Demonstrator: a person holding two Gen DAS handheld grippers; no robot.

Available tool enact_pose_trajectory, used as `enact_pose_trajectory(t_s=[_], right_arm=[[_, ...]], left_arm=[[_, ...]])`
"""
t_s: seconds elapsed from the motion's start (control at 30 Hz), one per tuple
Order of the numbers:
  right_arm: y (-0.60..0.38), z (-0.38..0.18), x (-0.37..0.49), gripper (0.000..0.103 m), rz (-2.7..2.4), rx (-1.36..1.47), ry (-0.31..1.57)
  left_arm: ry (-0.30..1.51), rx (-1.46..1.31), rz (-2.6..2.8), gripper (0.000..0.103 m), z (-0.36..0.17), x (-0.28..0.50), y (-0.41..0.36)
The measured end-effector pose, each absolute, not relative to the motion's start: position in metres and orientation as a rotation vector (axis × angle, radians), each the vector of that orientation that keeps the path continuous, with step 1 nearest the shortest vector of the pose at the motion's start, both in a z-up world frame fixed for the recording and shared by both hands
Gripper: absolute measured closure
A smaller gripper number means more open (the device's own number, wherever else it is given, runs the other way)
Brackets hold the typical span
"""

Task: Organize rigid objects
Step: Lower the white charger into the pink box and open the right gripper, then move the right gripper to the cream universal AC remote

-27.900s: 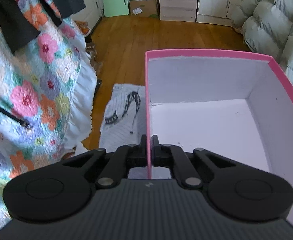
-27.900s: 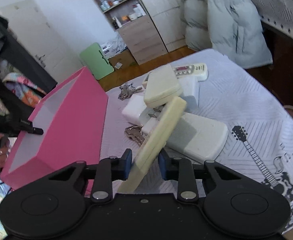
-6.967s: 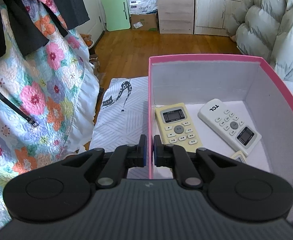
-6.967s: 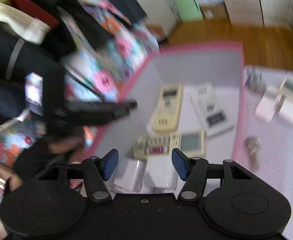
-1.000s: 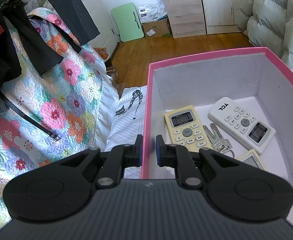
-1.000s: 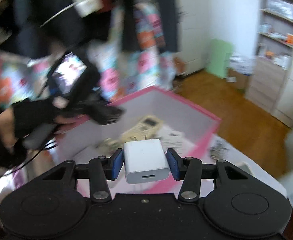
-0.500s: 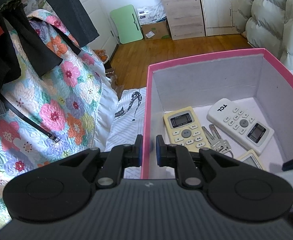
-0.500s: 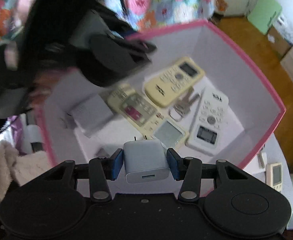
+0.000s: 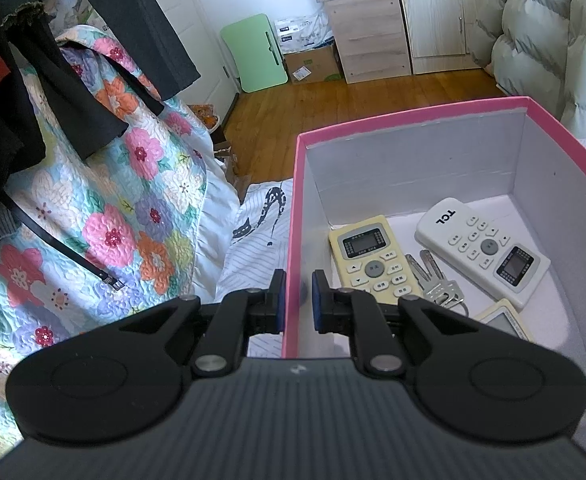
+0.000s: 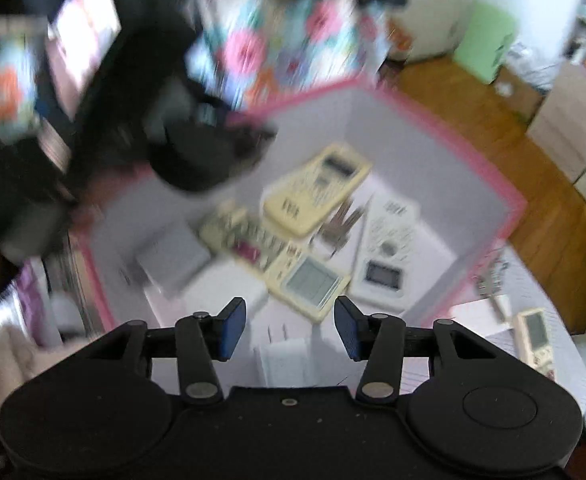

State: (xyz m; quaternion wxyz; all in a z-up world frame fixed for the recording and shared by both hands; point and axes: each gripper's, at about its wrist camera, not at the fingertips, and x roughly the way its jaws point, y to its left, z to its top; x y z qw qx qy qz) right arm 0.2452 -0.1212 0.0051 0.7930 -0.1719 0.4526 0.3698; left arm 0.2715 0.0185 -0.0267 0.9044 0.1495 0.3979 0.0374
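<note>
Inside the pink box (image 10: 489,184), a white charger (image 10: 283,354) lies just below the wide-spread right tongs (image 10: 289,330); the left tongs (image 9: 296,298) pinch the box's wall.

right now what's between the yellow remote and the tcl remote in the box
A bunch of keys lies between the yellow remote and the TCL remote on the box floor, clearest in the left wrist view.

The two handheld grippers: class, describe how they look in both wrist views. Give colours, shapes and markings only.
The left gripper has a ribbed dark-grey body, two round black lobes, black linkage arms with silver pivot pins and blue-padded fingers. The right gripper has the same layout, but a smooth, dust-specked black body with a small central screw; its blue pads are angled. No cables, sleeves or lettering are visible.
</note>
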Motion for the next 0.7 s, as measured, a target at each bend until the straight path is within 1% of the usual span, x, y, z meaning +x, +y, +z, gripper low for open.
enact_pose_trajectory(t_s=[0.1, 0.2, 0.3, 0.43, 0.57, 0.67, 0.7], right_arm=[[-0.159, 0.033, 0.231, 0.049, 0.717, -0.274, 0.876], [-0.194, 0.048, 0.217, 0.049, 0.636, -0.235, 0.848], [-0.226, 0.051, 0.204, 0.049, 0.564, -0.211, 0.824], [-0.261, 0.046, 0.191, 0.049, 0.481, -0.173, 0.816], [-0.289, 0.028, 0.193, 0.048, 0.423, -0.131, 0.79], [-0.303, 0.009, 0.204, 0.046, 0.399, -0.143, 0.74], [-0.307, -0.001, 0.212, 0.044, 0.395, -0.164, 0.725]], left_arm=[[0.822, 0.316, 0.08, 0.091, -0.027, 0.271, 0.019], [0.822, 0.324, 0.081, 0.091, -0.027, 0.269, 0.018], [0.823, 0.321, 0.078, 0.091, -0.026, 0.268, 0.02], [0.824, 0.322, 0.078, 0.091, -0.026, 0.27, 0.02], [0.832, 0.339, 0.085, 0.091, -0.027, 0.272, 0.019], [0.835, 0.343, 0.087, 0.091, -0.027, 0.272, 0.02], [0.835, 0.343, 0.087, 0.091, -0.027, 0.272, 0.02]])
